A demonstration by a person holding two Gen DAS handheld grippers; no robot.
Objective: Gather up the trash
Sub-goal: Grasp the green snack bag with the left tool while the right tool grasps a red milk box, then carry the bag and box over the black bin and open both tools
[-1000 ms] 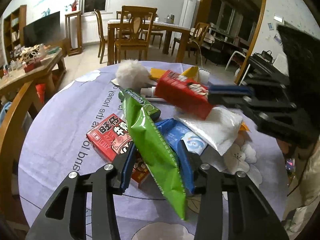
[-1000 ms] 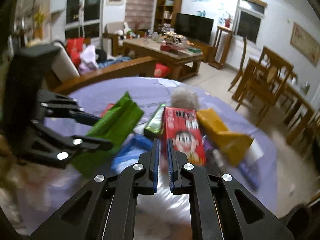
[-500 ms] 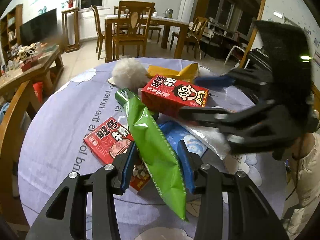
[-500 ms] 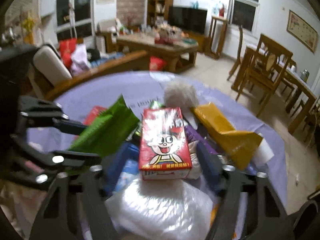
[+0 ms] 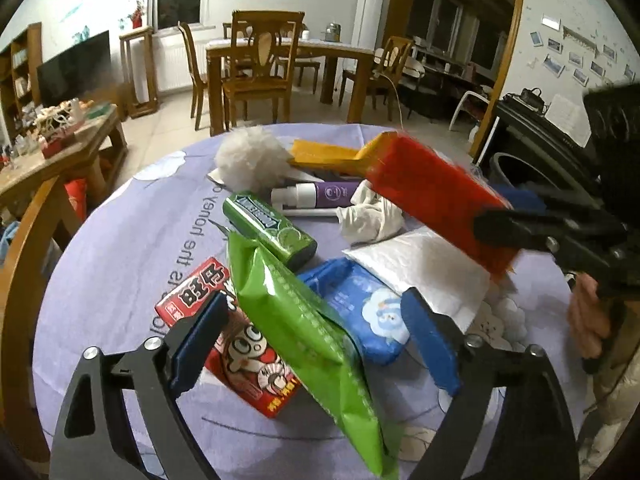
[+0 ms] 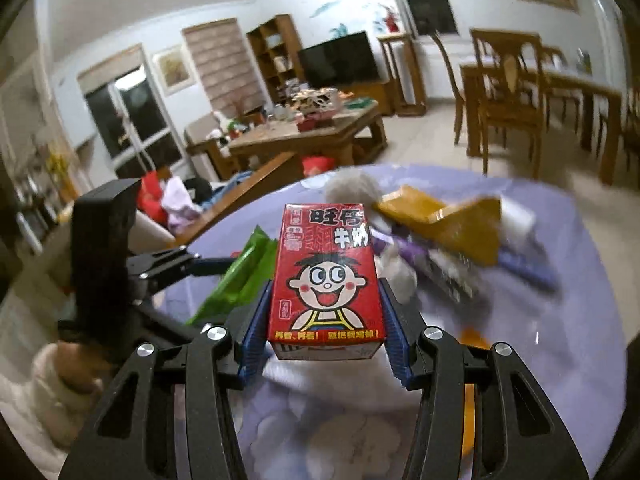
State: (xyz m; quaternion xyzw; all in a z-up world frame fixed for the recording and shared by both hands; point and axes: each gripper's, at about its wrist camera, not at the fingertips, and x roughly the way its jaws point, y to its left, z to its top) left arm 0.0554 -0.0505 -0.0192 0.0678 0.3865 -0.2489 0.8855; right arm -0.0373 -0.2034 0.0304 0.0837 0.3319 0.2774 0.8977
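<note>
Left wrist view: left gripper [image 5: 316, 344] jaws opening, pads clear of the long green foil snack bag [image 5: 304, 328] between them, which lies over a flat red milk carton [image 5: 240, 356] on the lilac-clothed round worktop [image 5: 104, 280]. Right wrist view: right gripper [image 6: 324, 332] jaws clamp a red cartoon-face milk carton [image 6: 326, 280], lifted above the worktop.

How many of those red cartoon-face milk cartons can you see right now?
2. One red carton is clamped in the right tongs, off the table. The other carton lies flat, partly under the green bag. More may be buried.
</note>
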